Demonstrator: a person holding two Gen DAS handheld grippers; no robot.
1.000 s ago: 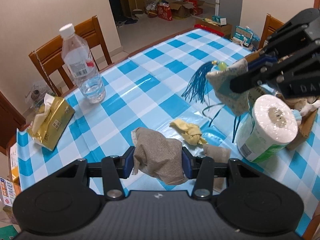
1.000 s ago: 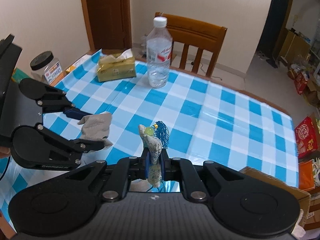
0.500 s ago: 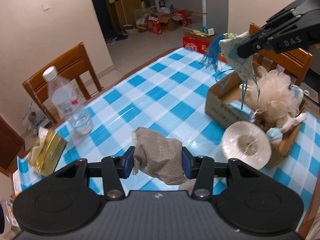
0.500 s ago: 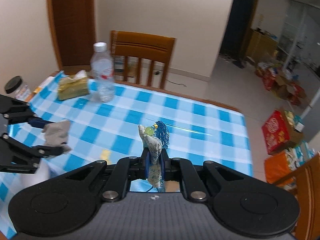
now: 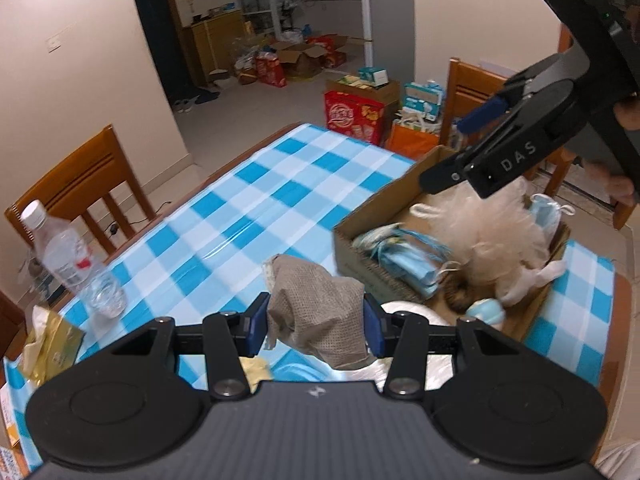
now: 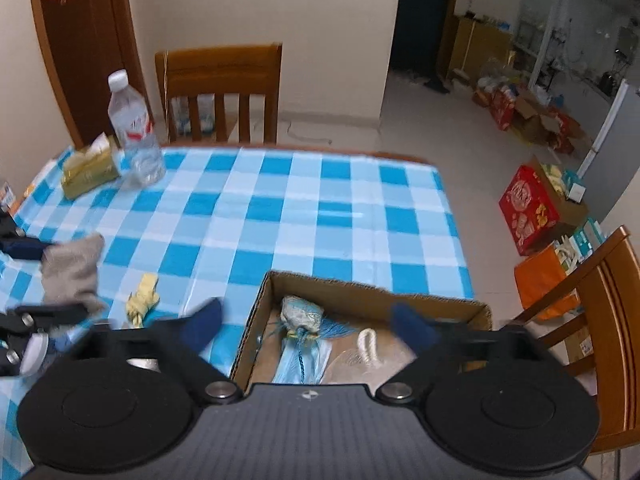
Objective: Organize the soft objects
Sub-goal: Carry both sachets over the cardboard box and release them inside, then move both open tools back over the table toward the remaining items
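Dropping tasseled sachet (image 6: 301,314) into box (image 6: 376,294), R gripper (image 6: 308,324) jaws just opened, empty; L gripper (image 5: 316,322) clamped grey cloth (image 5: 320,312), box next.

- Cloth (image 5: 316,312): coarse woven grey-brown fabric, matt.
- Box (image 6: 256,320): plain brown cardboard, matt, corrugated edge.
- Tablecloth (image 6: 280,208): glossy plastic sheet, smooth, with glare streaks.
- Bottle (image 6: 134,128): clear plastic, shiny.
- Chair (image 6: 220,80): varnished wood.
- Left gripper (image 5: 316,322): matt black plastic, metal screw heads.
- Puff (image 5: 496,232): fluffy mesh.
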